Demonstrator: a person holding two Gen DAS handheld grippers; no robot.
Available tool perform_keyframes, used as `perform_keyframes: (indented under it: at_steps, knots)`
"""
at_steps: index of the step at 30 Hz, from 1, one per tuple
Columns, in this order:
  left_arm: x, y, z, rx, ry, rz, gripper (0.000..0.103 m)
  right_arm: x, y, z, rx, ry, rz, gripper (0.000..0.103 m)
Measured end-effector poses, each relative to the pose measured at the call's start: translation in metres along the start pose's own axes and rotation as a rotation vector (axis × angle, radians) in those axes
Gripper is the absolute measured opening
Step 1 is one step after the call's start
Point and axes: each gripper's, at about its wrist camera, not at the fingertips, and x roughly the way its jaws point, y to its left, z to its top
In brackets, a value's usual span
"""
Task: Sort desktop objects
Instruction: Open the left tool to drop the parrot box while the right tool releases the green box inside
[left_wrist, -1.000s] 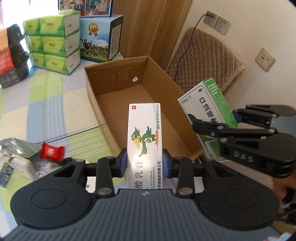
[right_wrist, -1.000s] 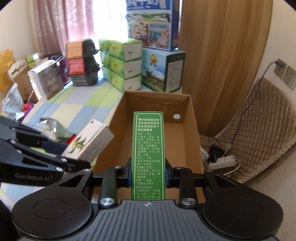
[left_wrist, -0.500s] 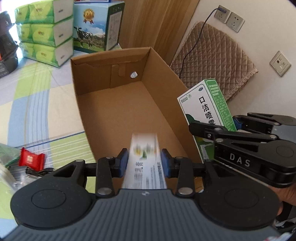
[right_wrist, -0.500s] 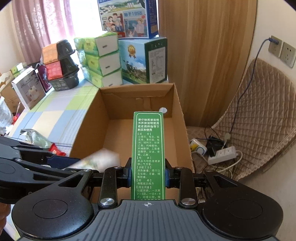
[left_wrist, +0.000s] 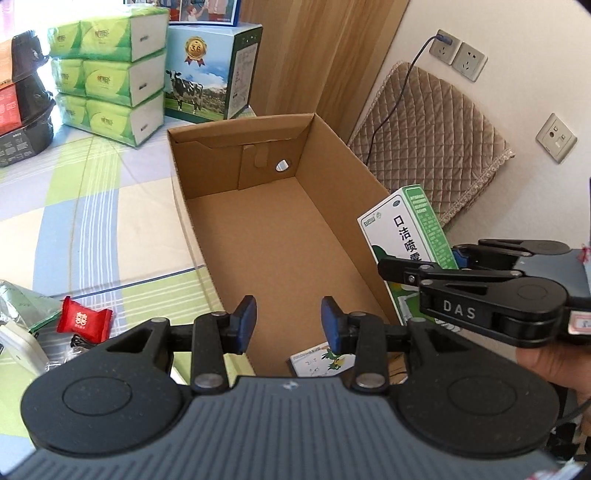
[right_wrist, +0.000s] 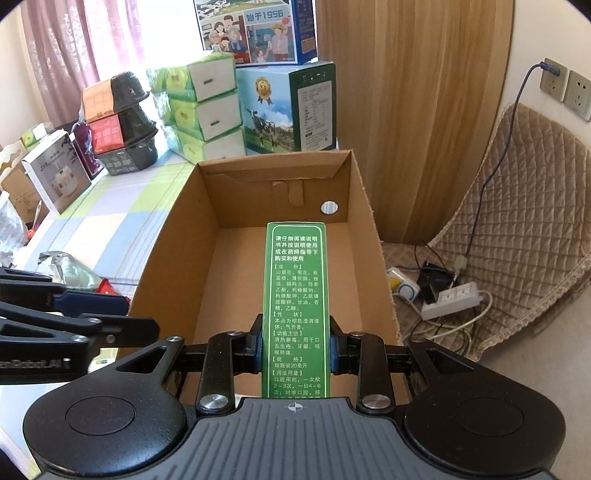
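Note:
An open cardboard box (left_wrist: 362, 177) (right_wrist: 173, 236) stands on the checked tablecloth. My left gripper (left_wrist: 289, 325) hangs open over its near end with nothing between the fingers. A white medicine box with a green bird (left_wrist: 321, 360) lies on the floor of the cardboard box, just below the left gripper. My right gripper (right_wrist: 295, 350) is shut on a green and white spray box (right_wrist: 293, 295) (left_wrist: 406, 236), held above the cardboard box's right side. In the left wrist view the right gripper (left_wrist: 421, 266) shows at the right, held by a hand (left_wrist: 546, 365).
A red candy (left_wrist: 83, 323), a foil pack (left_wrist: 26, 302) and a white item lie left of the box. Green tissue packs (left_wrist: 110, 74), a milk carton (left_wrist: 210, 74) and black bowls (right_wrist: 125, 122) stand behind. A quilted cushion (right_wrist: 517, 221) and power strip (right_wrist: 450, 301) lie right.
My left gripper opened and the white bird box slid out of it into the cardboard box. The right gripper moved over the box, still holding the green box.

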Motion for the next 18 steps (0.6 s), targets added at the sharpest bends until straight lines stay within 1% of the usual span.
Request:
perform_keyframes:
  at_steps: [4, 6, 8, 12, 18]
  knots:
    - [-0.004, 0.005, -0.004, -0.007, -0.002, 0.007, 0.034, 0.004, 0.003, 0.001, 0.0, -0.008, 0.011, 0.028]
    - [-0.005, 0.008, -0.006, -0.016, -0.001, 0.009, 0.036, 0.003, 0.003, 0.002, 0.01, -0.035, 0.005, 0.029]
    - [-0.007, 0.012, -0.008, -0.026, -0.003, 0.009, 0.037, 0.0, 0.003, 0.002, 0.022, -0.05, -0.004, 0.036]
    - [-0.016, 0.019, -0.016, -0.034, -0.012, 0.011, 0.039, -0.009, 0.005, -0.001, 0.023, -0.07, 0.001, 0.039]
    - [-0.036, 0.032, -0.03, -0.065, -0.025, 0.022, 0.041, -0.031, 0.012, -0.017, 0.042, -0.082, 0.012, 0.047]
